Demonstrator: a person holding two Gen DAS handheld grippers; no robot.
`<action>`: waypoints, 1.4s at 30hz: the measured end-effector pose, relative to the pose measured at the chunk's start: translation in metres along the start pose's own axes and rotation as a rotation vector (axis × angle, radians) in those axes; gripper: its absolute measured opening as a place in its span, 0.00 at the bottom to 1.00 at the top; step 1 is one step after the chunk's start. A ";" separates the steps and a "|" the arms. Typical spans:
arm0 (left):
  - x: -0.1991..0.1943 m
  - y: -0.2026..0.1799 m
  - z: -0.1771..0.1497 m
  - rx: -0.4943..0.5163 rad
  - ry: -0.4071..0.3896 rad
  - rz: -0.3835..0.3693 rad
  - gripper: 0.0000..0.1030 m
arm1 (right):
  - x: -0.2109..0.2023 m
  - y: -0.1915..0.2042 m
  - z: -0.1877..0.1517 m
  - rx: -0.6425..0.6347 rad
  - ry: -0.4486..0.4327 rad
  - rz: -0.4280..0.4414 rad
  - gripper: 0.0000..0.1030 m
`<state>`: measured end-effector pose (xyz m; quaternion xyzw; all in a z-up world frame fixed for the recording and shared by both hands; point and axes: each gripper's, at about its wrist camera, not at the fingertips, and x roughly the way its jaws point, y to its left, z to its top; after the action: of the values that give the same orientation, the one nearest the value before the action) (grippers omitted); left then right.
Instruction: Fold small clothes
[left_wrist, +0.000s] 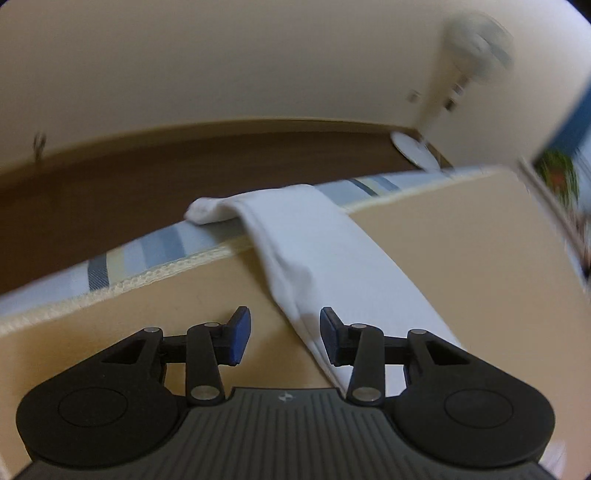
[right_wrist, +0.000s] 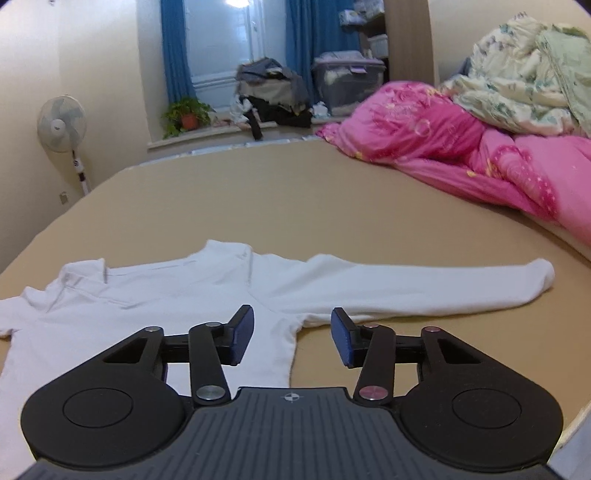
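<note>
The white shirt lies flat on the tan bed, which serves as the landmark here. The right tool hangs low over the shirt's body, near where the right-hand sleeve joins it, jaws spread apart with nothing between them. That sleeve stretches straight out across the bed toward the pink quilt.

The left tool sits low over the bed too, jaws likewise apart and empty, its right finger above the other sleeve. This sleeve runs to the bed's edge, its cuff draped over the striped mattress side.

Only the right view shows the shirt's collar and body, plus a fan, a plant and blue curtains beyond the bed. Only the left view shows the brown floor past the bed's edge; that view is blurred.
</note>
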<state>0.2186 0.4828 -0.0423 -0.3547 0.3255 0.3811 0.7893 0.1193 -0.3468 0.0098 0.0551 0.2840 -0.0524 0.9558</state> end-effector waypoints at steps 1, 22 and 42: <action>0.005 0.003 0.004 -0.026 -0.003 -0.009 0.46 | 0.005 0.000 0.000 0.001 0.010 -0.003 0.46; -0.082 -0.106 -0.056 0.408 -0.351 -0.211 0.03 | 0.027 0.020 -0.005 -0.137 0.077 0.057 0.40; -0.220 -0.132 -0.187 0.943 -0.088 -0.474 0.17 | 0.021 0.048 -0.006 -0.159 0.091 0.203 0.22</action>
<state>0.1730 0.1900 0.0714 -0.0086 0.3388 0.0188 0.9406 0.1397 -0.2999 -0.0033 0.0100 0.3233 0.0698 0.9437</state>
